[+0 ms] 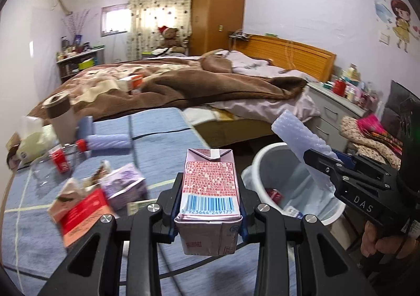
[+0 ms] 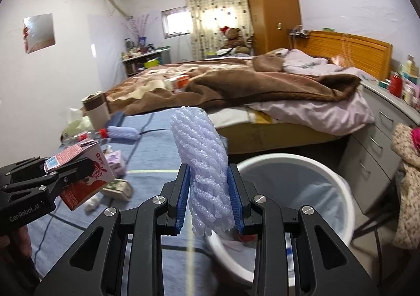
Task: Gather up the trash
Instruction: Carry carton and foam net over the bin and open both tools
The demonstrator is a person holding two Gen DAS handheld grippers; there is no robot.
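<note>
Pink carton [image 1: 210, 188] nearest, blue mat [image 1: 162, 136], white bin [image 1: 294, 180], bed [image 1: 183, 80] beyond.

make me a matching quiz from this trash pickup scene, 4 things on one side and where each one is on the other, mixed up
Things:
1. pink milk carton
2. lilac foam net sleeve
3. brown paper cup
4. orange and white box

Places:
A. lying on the brown blanket on the bed
B. clamped in the right hand-held gripper
C. standing at the far edge of the blue mat
D. clamped in the left hand-held gripper

Pairs: 1-D, 2-B, 3-C, 4-A
</note>
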